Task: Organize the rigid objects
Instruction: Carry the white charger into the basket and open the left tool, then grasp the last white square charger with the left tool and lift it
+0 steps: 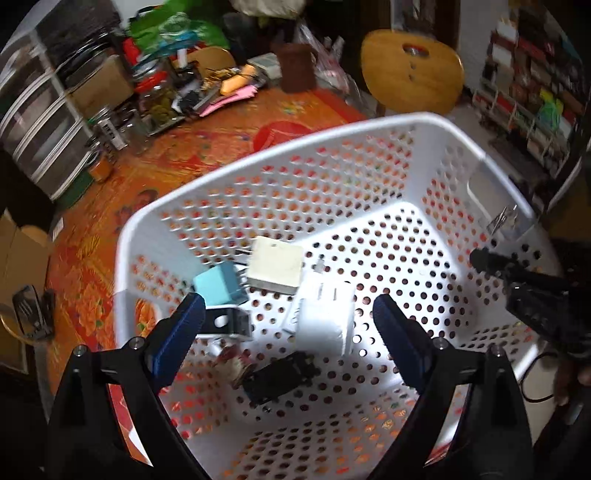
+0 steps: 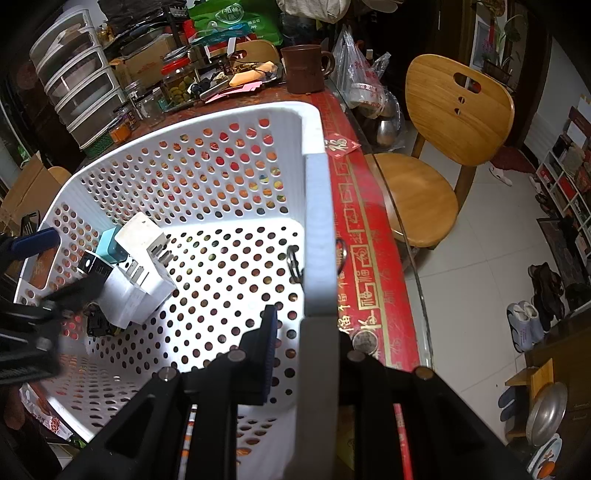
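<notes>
Chinese characters on red, little else legible

A red paper slip (image 2: 341, 144) on the table edge bears the gold character 福; the red table border (image 2: 364, 273) repeats gold characters, 福 among them (others too distorted to read). The green bag (image 2: 236, 18) carries white print, too small to make out.

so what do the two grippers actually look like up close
Both share one build. The left gripper has matte black angular arms with cut-out slots, round silver screw heads at the joints, and blue finger pads. The right gripper shows the same black frame, silver screws and a ribbed blue pad. No sleeves or markings visible.
</notes>
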Demonstrator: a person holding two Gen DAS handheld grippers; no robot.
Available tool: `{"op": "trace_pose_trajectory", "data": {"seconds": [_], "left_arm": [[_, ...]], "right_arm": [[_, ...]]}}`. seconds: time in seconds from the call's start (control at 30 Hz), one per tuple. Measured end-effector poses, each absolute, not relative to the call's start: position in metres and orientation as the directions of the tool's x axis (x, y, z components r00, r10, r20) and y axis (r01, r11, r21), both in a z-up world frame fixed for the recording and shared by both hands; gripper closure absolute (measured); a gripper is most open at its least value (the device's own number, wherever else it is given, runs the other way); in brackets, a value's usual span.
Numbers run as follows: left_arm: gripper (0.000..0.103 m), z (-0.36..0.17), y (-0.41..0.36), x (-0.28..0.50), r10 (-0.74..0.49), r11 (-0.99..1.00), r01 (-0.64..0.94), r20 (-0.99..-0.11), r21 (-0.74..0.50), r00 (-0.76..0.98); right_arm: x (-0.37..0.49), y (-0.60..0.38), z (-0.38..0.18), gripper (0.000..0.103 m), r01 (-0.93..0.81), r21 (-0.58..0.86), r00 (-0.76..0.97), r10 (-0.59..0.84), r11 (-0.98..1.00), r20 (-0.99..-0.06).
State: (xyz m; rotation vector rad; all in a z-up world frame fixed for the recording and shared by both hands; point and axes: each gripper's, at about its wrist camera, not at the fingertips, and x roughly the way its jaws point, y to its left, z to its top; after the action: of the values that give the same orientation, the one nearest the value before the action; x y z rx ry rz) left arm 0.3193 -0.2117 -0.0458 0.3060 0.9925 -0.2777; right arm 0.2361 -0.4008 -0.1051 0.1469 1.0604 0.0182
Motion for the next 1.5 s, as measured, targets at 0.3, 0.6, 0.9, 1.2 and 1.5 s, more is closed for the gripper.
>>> {"op": "trace_pose_trajectory", "data": {"seconds": [0.3, 0.6, 0.9, 1.2, 1.5], "left_arm": [[0.001, 0.022, -0.095, 0.260, -0.024, 0.975, 0.174, -0.711, 0.139, 0.702], [0.001, -0.039, 0.030, 0.242, 0.086, 0.995, -0.011, -0.791, 0.100, 0.606], [0.001, -0.135, 0.017, 0.244, 0.016, 0.998, 0.040, -0.885, 0.039, 0.465], [0.004, -0.163, 0.009, 0.252, 0.037, 0.998, 0.027, -0.896, 0.055, 0.442], [0.031, -0.159, 0.015, 0.245, -0.004, 1.000, 0.009, -0.885, 0.000, 0.466]], "right_arm": [[0.236, -0.401, -0.105, 0.084, 0.055, 0.127, 0.493, 0.084, 0.990, -0.866], [0.236, -0.401, -0.106, 0.084, 0.057, 0.120, 0.492, 0.077, 0.991, -0.867], [0.236, -0.401, -0.105, 0.084, 0.060, 0.117, 0.490, 0.073, 0.991, -0.869], [0.236, -0.402, -0.105, 0.084, 0.061, 0.119, 0.490, 0.074, 0.991, -0.869], [0.235, -0.401, -0.105, 0.084, 0.060, 0.119, 0.490, 0.075, 0.991, -0.869]]}}
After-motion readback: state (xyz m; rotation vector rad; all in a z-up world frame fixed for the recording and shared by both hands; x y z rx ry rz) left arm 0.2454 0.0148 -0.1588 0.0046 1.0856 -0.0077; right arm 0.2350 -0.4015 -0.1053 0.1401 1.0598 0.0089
